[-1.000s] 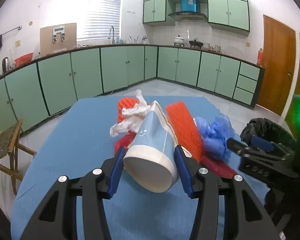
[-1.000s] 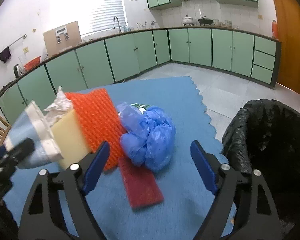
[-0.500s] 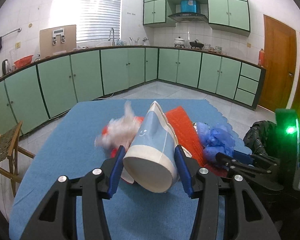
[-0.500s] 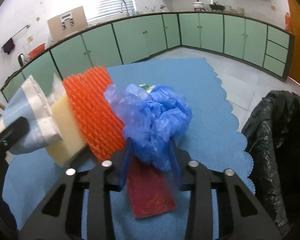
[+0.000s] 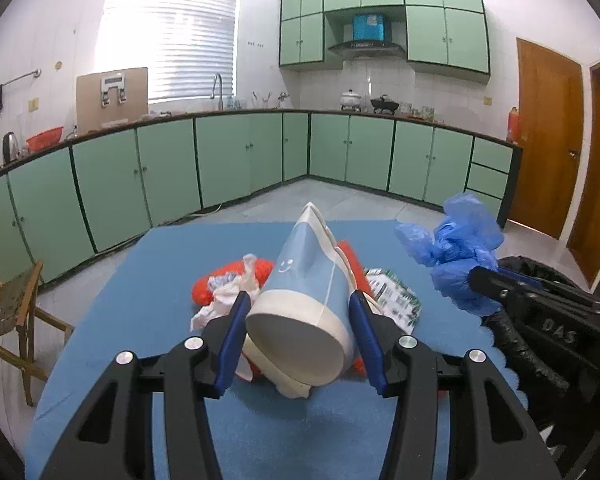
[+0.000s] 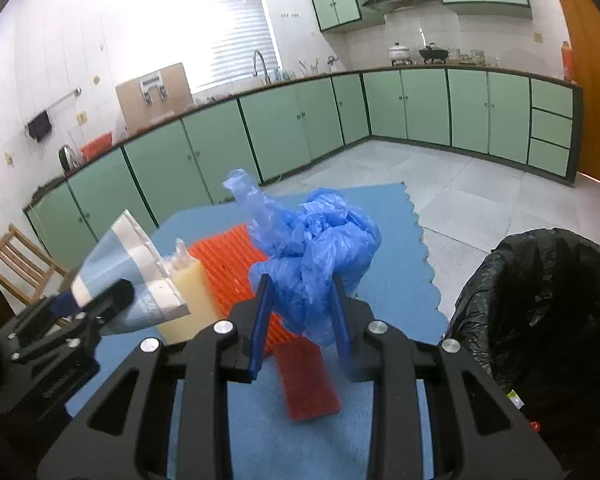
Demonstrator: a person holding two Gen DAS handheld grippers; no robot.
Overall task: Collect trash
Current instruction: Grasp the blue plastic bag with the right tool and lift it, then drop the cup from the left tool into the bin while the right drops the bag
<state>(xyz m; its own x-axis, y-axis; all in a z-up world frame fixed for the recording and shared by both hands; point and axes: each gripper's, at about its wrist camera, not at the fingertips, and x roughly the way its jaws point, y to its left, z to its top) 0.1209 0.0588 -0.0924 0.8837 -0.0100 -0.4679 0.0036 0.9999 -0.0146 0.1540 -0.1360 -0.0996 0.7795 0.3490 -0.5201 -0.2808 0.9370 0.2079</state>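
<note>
Both grippers now hold trash, and the blue bag has come up off the table.

The right gripper (image 6: 300, 322) has closed on the crumpled blue plastic bag (image 6: 320, 256), lifting it clear of the blue table mat (image 6: 388, 208) near the black-lined bin (image 6: 548, 304), so dropping it looks next. The left gripper (image 5: 298, 336) stays clamped on the crushed blue-and-white paper cup (image 5: 304, 296).
</note>
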